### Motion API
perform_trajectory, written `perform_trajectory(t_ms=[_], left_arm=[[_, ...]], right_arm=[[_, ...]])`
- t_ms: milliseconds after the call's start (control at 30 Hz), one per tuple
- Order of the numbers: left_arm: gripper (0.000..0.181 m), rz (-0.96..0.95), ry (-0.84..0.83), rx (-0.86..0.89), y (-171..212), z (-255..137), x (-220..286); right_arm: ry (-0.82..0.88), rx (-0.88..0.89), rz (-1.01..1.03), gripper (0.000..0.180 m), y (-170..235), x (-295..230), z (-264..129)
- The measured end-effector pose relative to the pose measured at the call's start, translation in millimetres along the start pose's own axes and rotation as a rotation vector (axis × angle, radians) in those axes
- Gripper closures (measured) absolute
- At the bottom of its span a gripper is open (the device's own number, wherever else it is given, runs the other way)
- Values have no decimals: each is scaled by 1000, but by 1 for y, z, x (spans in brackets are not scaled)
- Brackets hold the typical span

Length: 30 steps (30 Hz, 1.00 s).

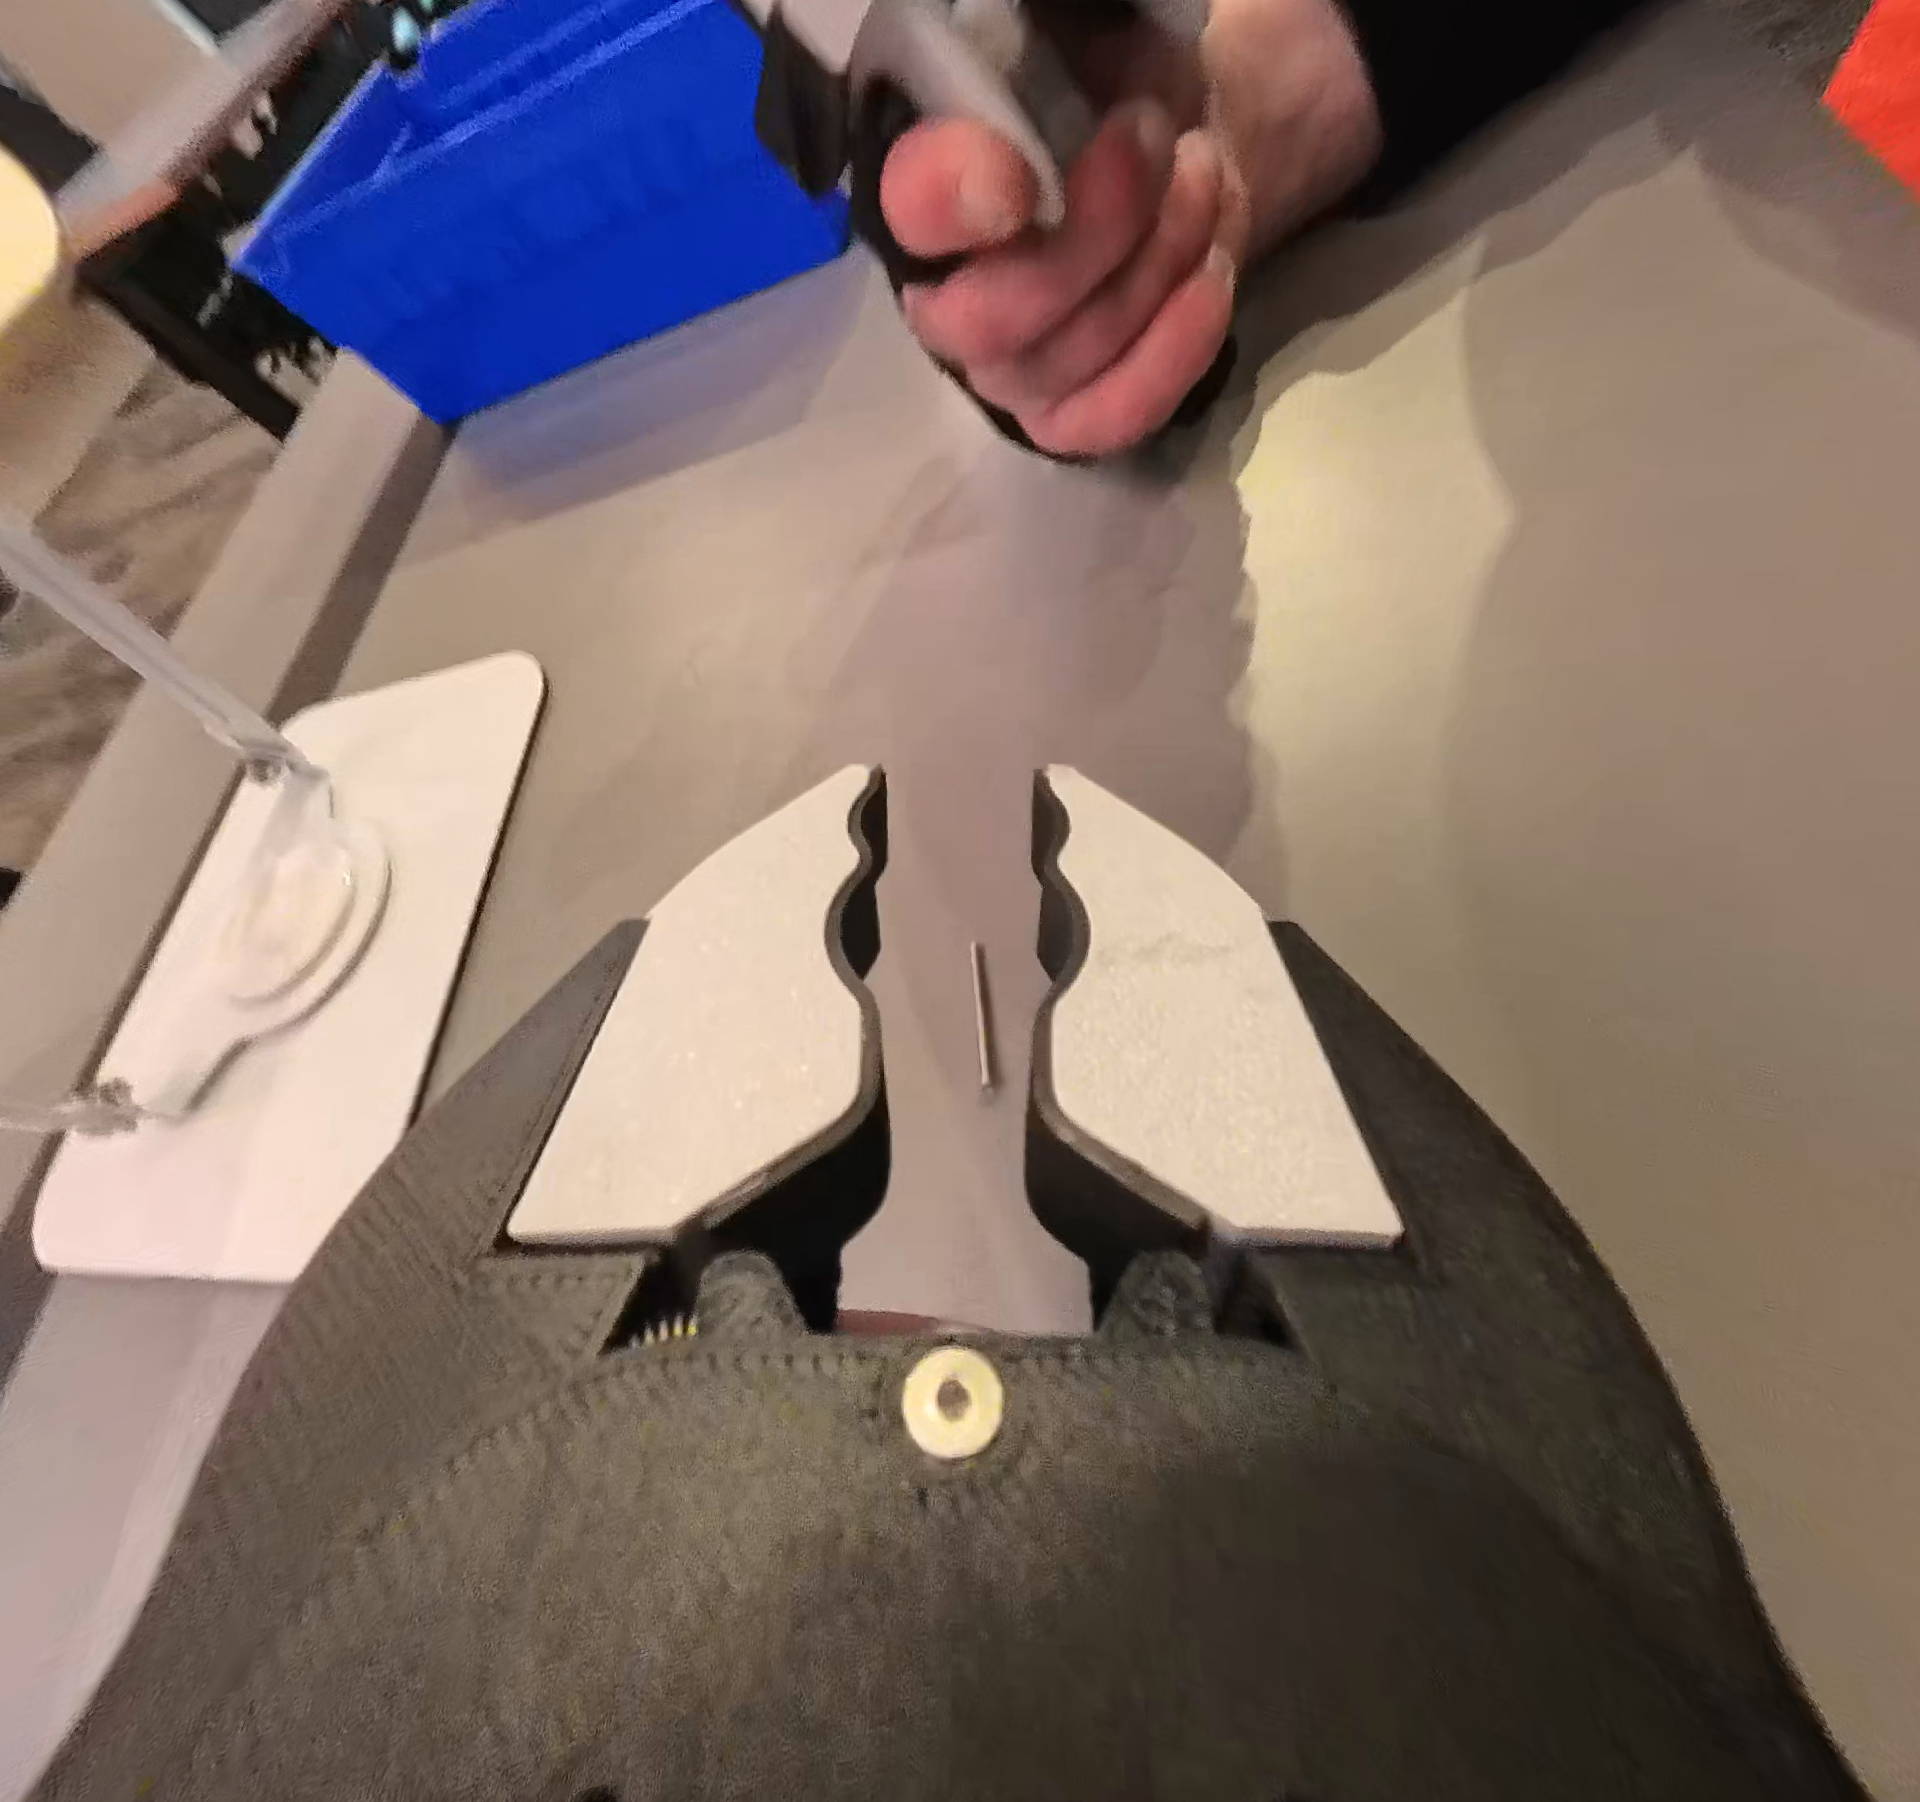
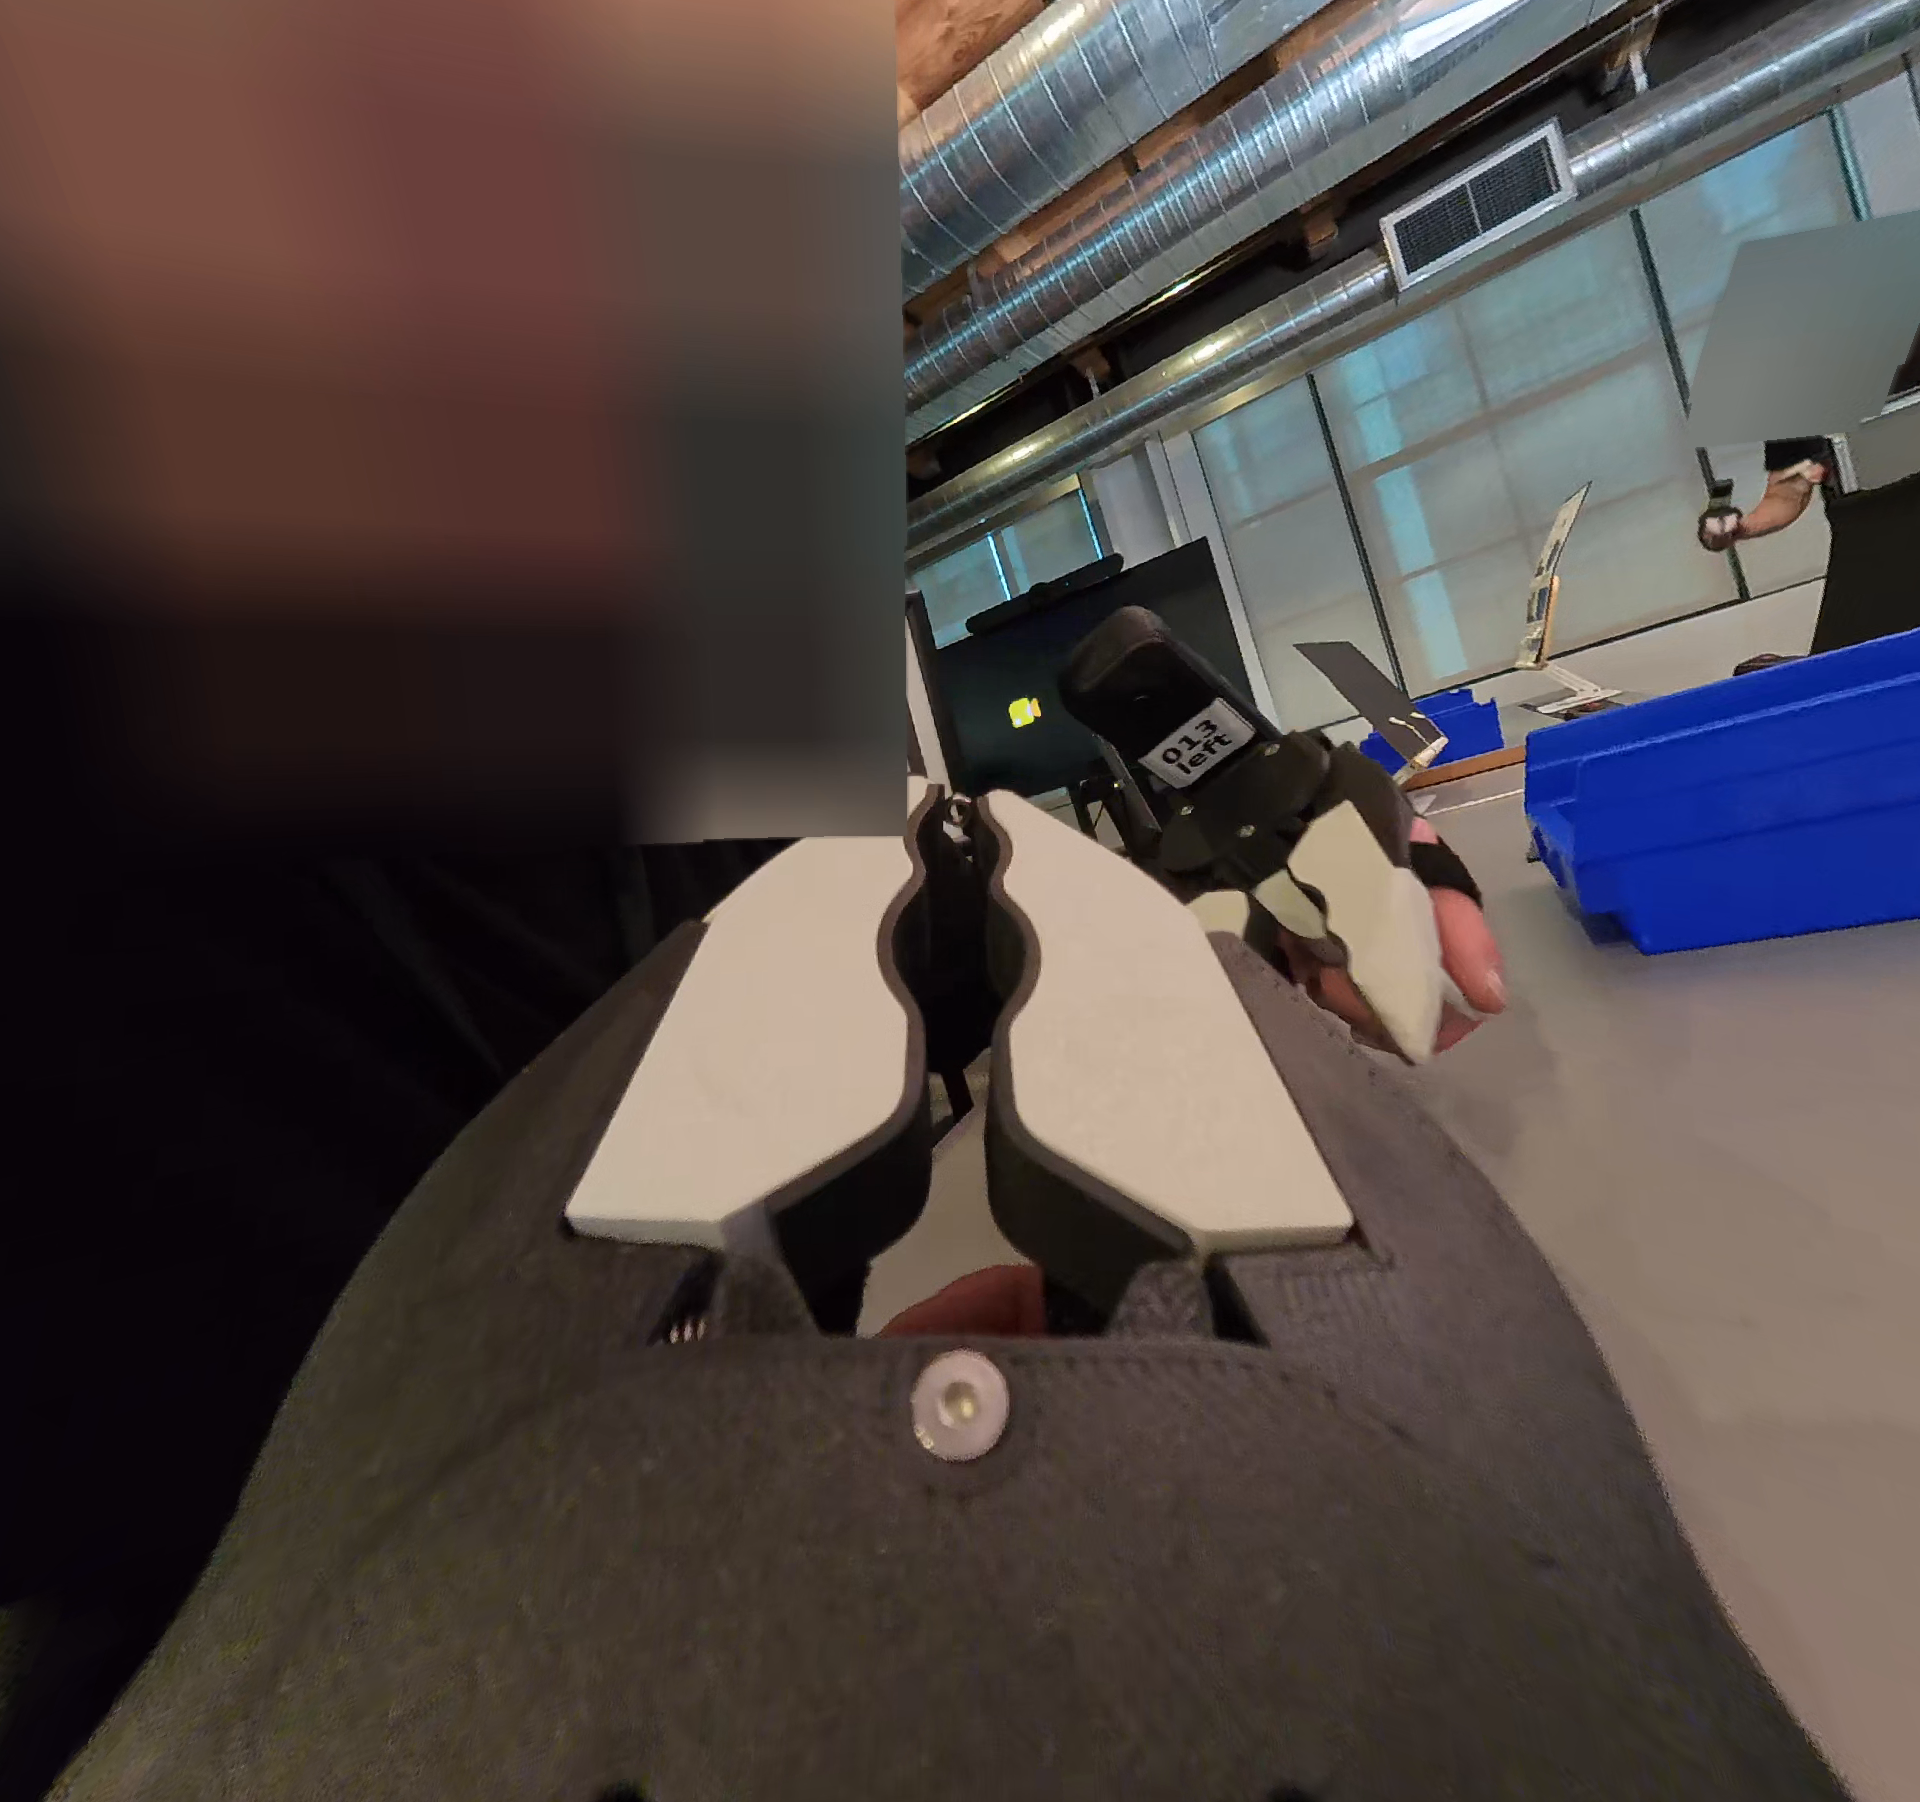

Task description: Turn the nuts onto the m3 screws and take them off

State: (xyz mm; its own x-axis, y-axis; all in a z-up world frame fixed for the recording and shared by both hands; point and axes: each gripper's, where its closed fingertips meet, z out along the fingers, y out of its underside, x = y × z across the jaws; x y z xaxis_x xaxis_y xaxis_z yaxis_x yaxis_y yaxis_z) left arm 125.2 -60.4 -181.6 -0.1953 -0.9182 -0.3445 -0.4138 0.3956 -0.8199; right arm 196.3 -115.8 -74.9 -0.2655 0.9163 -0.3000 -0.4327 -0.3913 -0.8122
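Early yet: left gripper [image 1: 958, 931] parted, empty, over bare screw [image 1: 980, 1014] at frame centre; right gripper [image 2: 954, 921] near-closed, contents unclear.

matt grey table [image 1: 1558, 817], thin metal screw [image 1: 980, 1014].

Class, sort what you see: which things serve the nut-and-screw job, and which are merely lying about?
Job: thin screw; left gripper; right gripper.
Lying about: blue bin; white mat; clear stand.
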Motion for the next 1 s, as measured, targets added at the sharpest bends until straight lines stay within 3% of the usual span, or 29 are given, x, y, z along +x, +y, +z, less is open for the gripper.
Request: perform_trajectory(t_ms=[33, 567, 1000], left_arm=[[155, -28, -16, -40, 9, 1, -3], [162, -313, 75, -372, 75, 5, 3], [178, -363, 128, -360, 75, 5, 7]], right_arm=[[1, -7, 0, 175, 1, 0, 0], [14, -46, 3, 175, 9, 2, 1], [26, -62, 5, 175, 13, 4, 2]])
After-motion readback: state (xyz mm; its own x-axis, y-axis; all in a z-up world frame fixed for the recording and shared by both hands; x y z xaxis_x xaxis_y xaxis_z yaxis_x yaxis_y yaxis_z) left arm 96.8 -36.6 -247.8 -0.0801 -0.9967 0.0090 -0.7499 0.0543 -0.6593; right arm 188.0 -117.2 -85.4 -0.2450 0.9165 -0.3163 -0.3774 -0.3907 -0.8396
